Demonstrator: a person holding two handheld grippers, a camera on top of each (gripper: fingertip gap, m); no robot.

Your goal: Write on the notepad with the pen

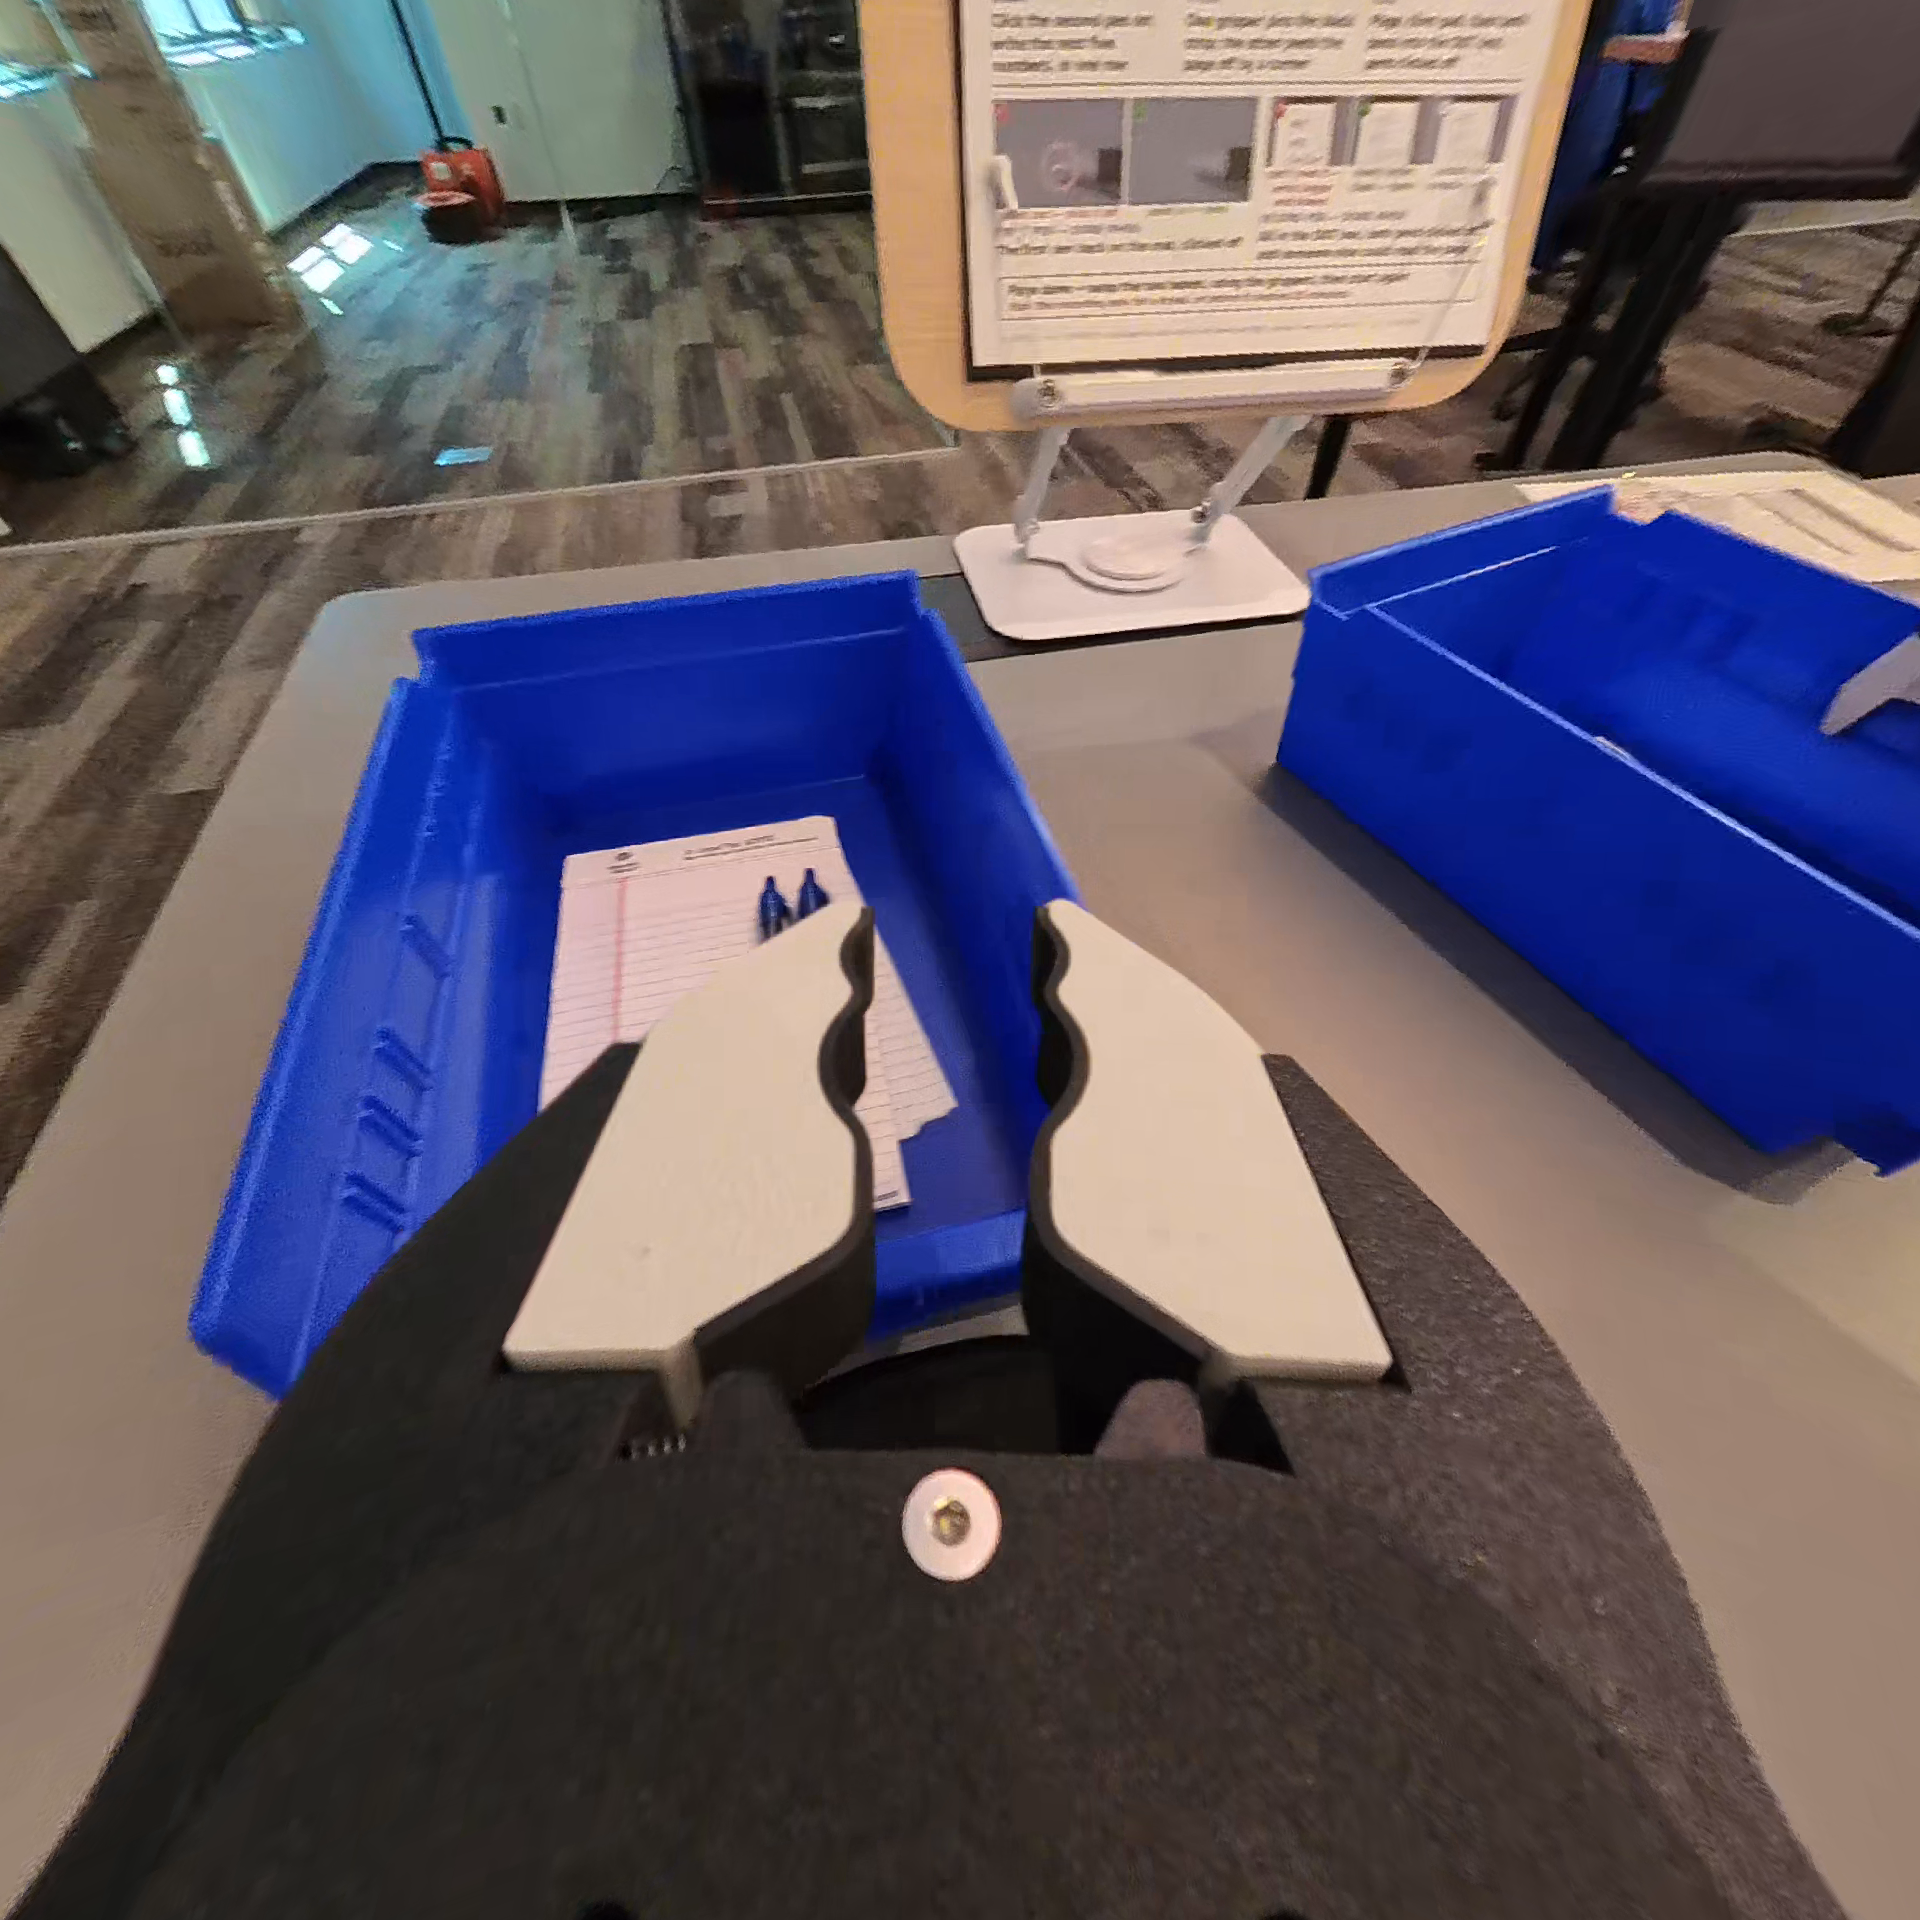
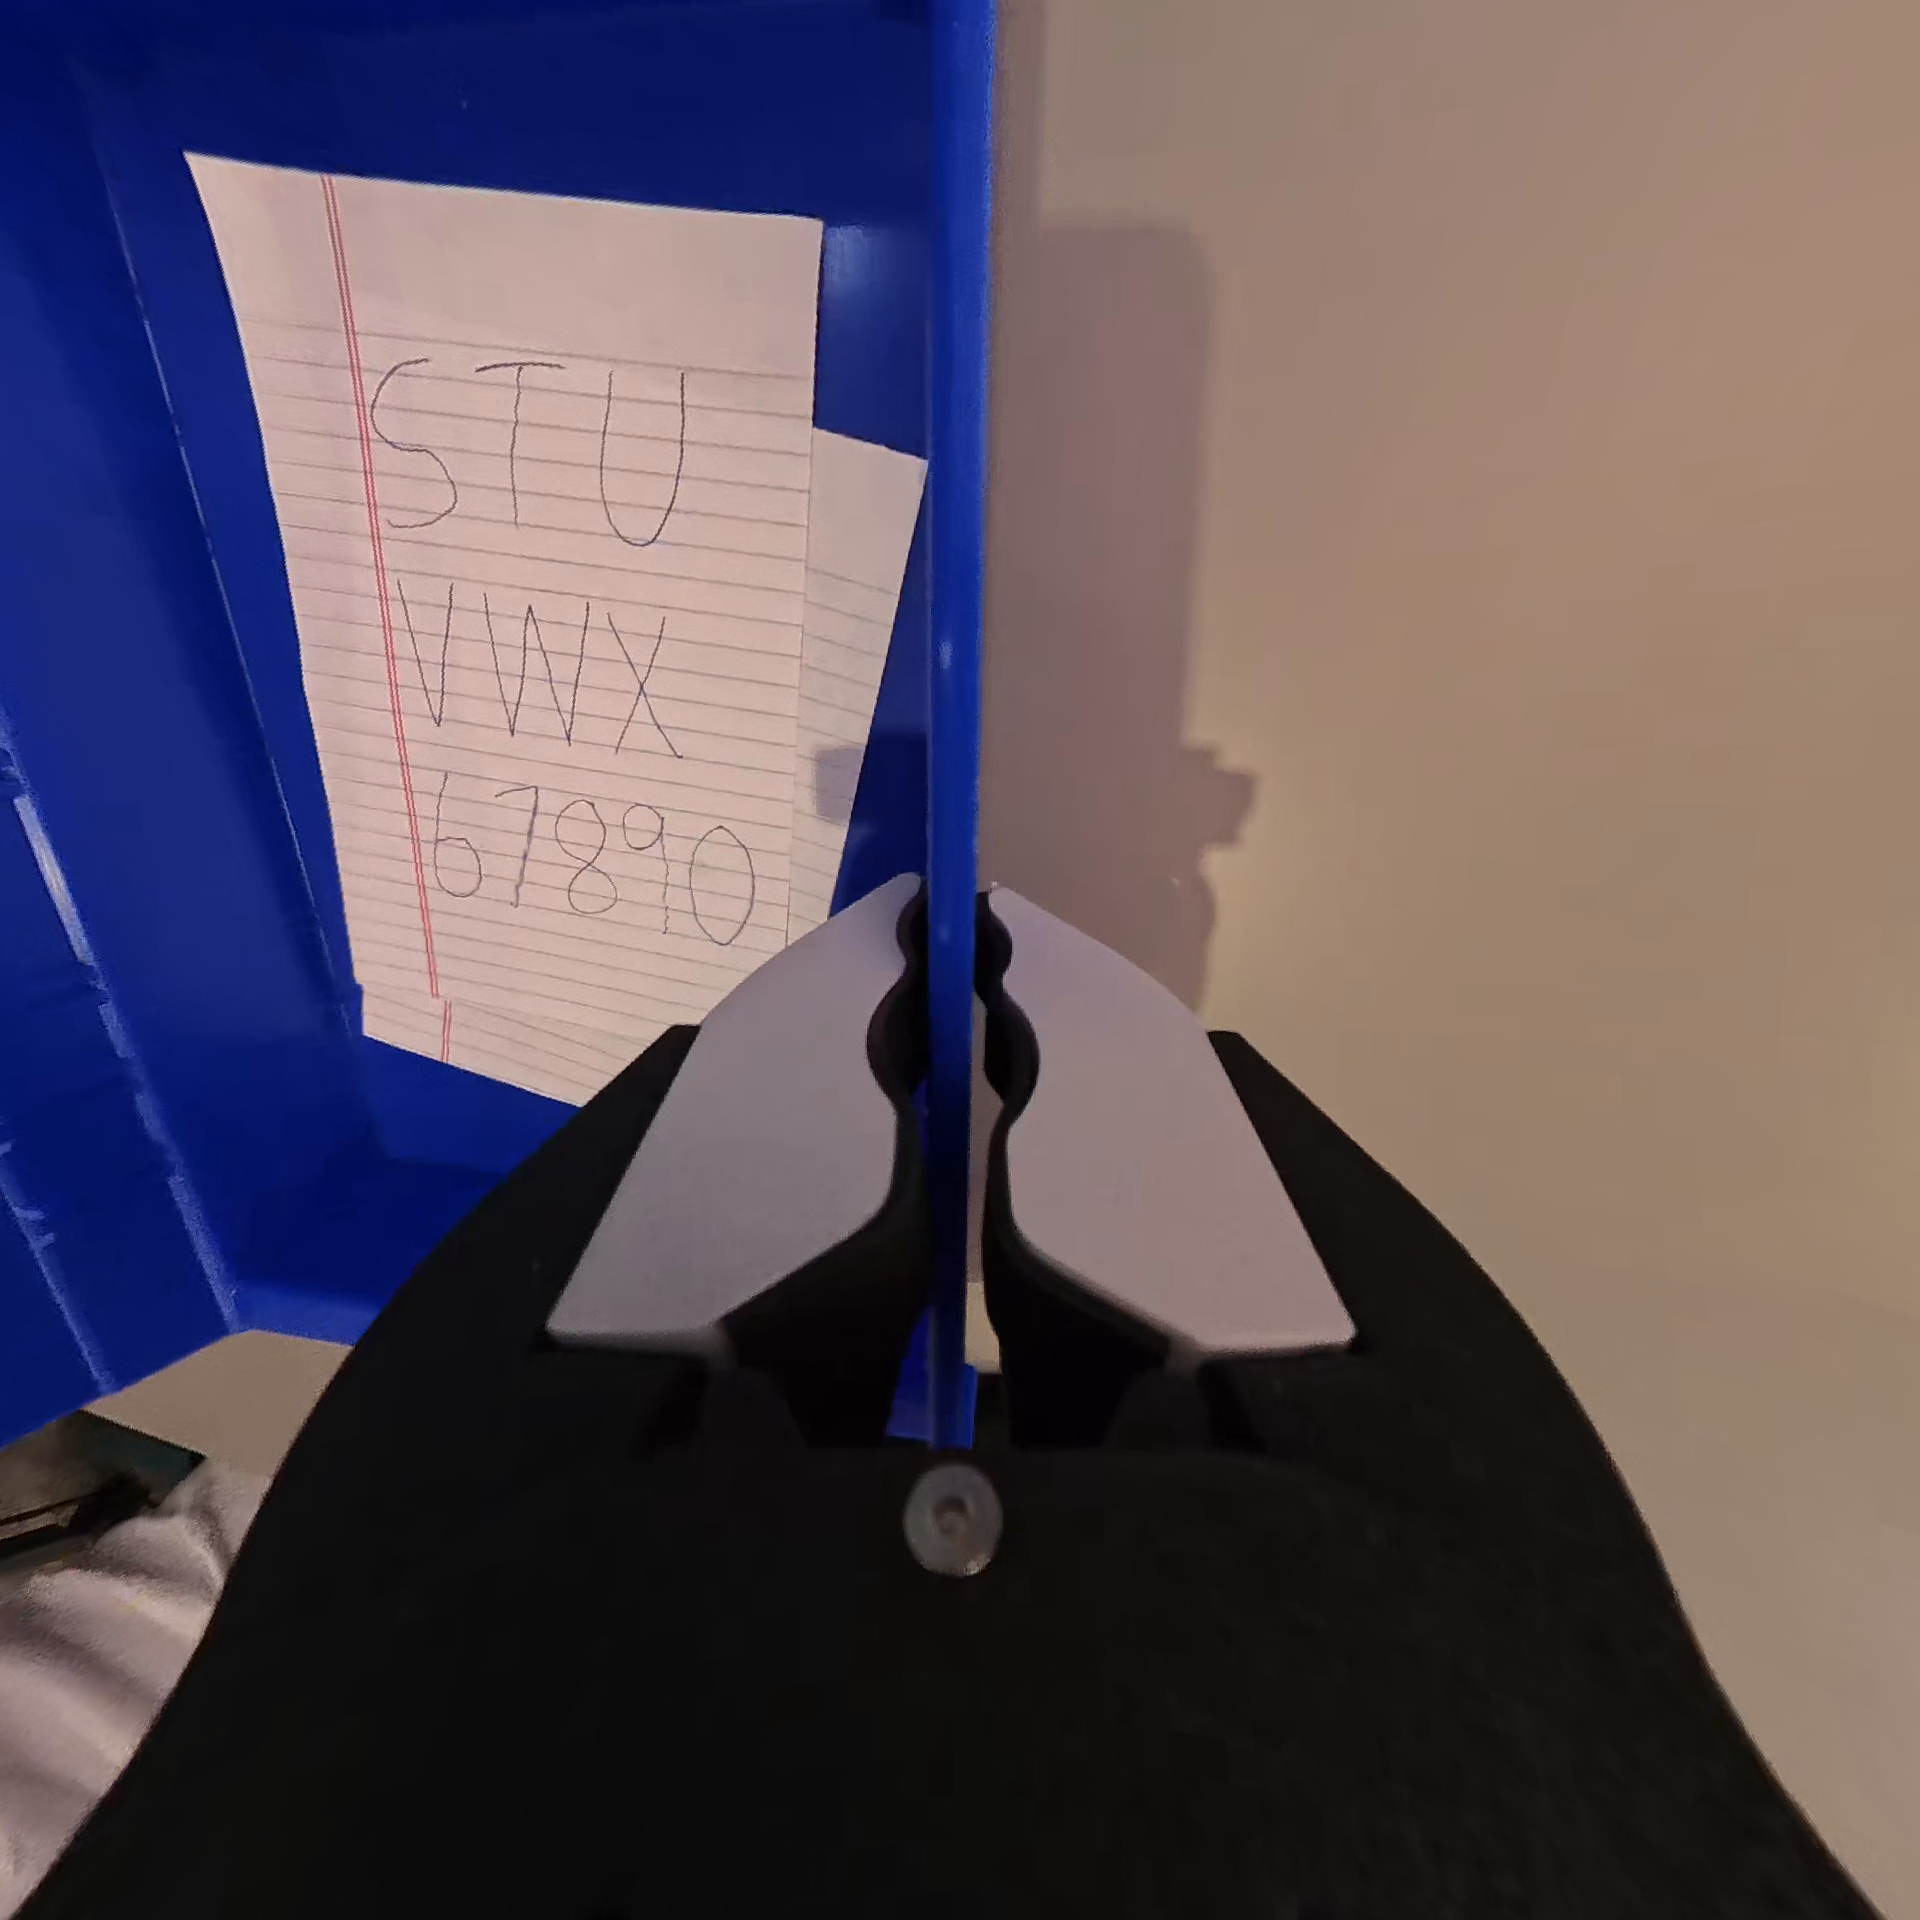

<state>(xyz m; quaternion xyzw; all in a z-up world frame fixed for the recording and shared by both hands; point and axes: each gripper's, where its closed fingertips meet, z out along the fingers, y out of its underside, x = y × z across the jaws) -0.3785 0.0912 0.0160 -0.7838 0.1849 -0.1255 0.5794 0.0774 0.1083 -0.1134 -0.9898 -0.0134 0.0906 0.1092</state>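
Observation:
In the left wrist view a white lined notepad (image 1: 686, 956) lies in a blue bin (image 1: 343, 987), with two blue pens (image 1: 790, 899) on top of it. My left gripper (image 1: 953, 925) hovers over the bin's near right part, open and empty. In the right wrist view my right gripper (image 2: 951, 894) is shut on the thin upright side wall (image 2: 961, 520) of a second blue bin (image 1: 1558, 852). Both pads press on that wall. Lined sheets with handwriting (image 2: 540, 582) lie inside this bin. One finger of the right gripper (image 1: 1870, 691) shows over it in the left wrist view.
The two bins stand apart on a grey table (image 1: 1195, 831). A tilted board with a printed sheet (image 1: 1226, 208) stands on a white base (image 1: 1122, 571) at the table's far edge. Bare table (image 2: 1507, 727) lies right of the gripped wall. The tips of one gripper are about 50 centimeters away from the tips of the other.

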